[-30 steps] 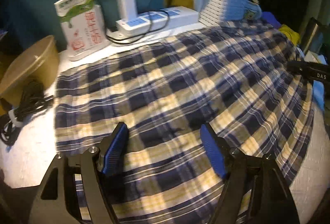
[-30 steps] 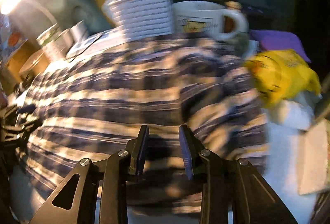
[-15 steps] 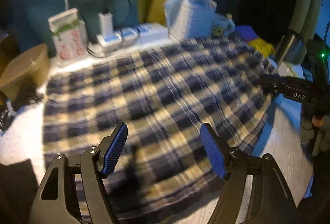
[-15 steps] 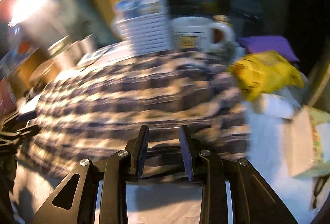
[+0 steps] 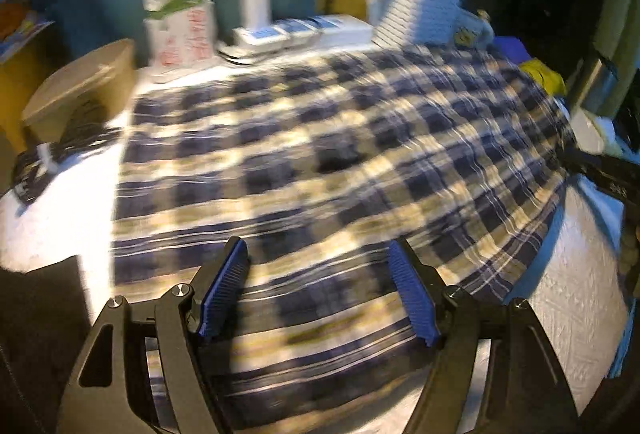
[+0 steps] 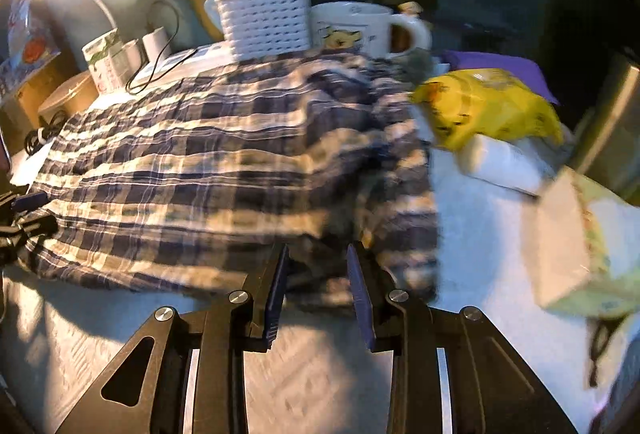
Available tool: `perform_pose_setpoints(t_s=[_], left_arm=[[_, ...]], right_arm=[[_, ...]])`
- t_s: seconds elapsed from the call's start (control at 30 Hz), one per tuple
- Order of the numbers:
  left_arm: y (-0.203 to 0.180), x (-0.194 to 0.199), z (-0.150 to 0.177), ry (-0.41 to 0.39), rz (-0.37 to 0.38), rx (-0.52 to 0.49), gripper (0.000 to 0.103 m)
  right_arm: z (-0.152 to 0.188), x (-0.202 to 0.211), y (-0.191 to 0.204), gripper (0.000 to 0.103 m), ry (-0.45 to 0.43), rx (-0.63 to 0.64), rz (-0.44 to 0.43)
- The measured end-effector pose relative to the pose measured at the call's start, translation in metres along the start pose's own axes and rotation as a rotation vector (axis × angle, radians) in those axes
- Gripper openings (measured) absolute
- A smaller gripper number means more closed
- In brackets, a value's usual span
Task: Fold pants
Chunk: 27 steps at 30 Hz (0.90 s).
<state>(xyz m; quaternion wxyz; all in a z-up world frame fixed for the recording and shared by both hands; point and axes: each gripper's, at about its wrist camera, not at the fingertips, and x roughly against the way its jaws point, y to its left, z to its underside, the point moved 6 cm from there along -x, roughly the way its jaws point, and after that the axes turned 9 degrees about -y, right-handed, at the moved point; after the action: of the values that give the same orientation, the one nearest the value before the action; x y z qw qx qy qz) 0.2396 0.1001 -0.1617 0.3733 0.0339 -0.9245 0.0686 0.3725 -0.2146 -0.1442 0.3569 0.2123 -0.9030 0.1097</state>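
Note:
Blue-and-cream plaid pants (image 5: 320, 154) lie spread flat on a white table (image 5: 580, 294). My left gripper (image 5: 316, 246) hovers over their near left part, jaws wide open with nothing between the blue pads. In the right wrist view the pants (image 6: 208, 174) stretch leftward, bunched at their right end. My right gripper (image 6: 318, 250) hangs just above their near edge, its jaws a narrow gap apart and empty. The other gripper shows at each view's edge: the right gripper (image 5: 600, 170) and the left gripper (image 6: 24, 222). Both views are motion-blurred.
Along the back stand a milk carton (image 5: 180, 22), a power strip (image 5: 304, 32), a white slatted basket (image 6: 264, 22) and a mug (image 6: 360, 30). A yellow bag (image 6: 488, 106) and a pale box (image 6: 580, 234) sit right. A brown bowl (image 5: 80, 86) and coiled cables (image 5: 52, 150) sit left.
Both grippers have drawn back and up from the pants; bare table now shows in front of the right gripper. Neither jaw opening has changed.

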Motion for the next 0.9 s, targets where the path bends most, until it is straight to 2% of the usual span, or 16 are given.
perform_pose_setpoints(t_s=[0.1, 0.17, 0.2, 0.23, 0.3, 0.4, 0.57, 0.67, 0.8, 0.9], left_arm=[[0.02, 0.009, -0.003, -0.029, -0.022, 0.06, 0.073], [0.033, 0.011, -0.005, -0.035, -0.05, 0.11, 0.073], [0.038, 0.013, -0.005, -0.04, -0.058, 0.127, 0.073], [0.041, 0.017, -0.006, -0.052, -0.063, 0.142, 0.073], [0.042, 0.021, -0.007, -0.066, -0.064, 0.146, 0.073], [0.036, 0.025, -0.006, -0.071, -0.056, 0.13, 0.074], [0.032, 0.026, -0.006, -0.067, -0.047, 0.119, 0.075], [0.035, 0.029, -0.007, -0.073, -0.055, 0.113, 0.075], [0.045, 0.034, -0.011, -0.084, -0.081, 0.12, 0.076], [0.053, 0.035, -0.012, -0.085, -0.103, 0.132, 0.076]], right_arm=[[0.004, 0.012, -0.004, 0.035, -0.006, -0.032, -0.015], [0.006, 0.019, -0.006, 0.047, -0.008, -0.061, -0.039], [0.006, 0.022, -0.008, 0.073, -0.011, -0.074, -0.045], [0.007, 0.027, -0.013, 0.089, -0.023, -0.091, -0.029], [0.006, 0.035, -0.015, 0.089, -0.042, -0.121, -0.032], [0.008, 0.041, -0.019, 0.089, -0.034, -0.188, -0.091], [0.019, 0.027, -0.02, 0.089, 0.016, -0.323, -0.156], [0.021, 0.016, -0.013, 0.089, 0.033, -0.41, -0.233], [0.01, 0.005, -0.013, 0.089, -0.006, -0.443, -0.24], [-0.002, -0.009, -0.023, 0.089, -0.038, -0.539, -0.271]])
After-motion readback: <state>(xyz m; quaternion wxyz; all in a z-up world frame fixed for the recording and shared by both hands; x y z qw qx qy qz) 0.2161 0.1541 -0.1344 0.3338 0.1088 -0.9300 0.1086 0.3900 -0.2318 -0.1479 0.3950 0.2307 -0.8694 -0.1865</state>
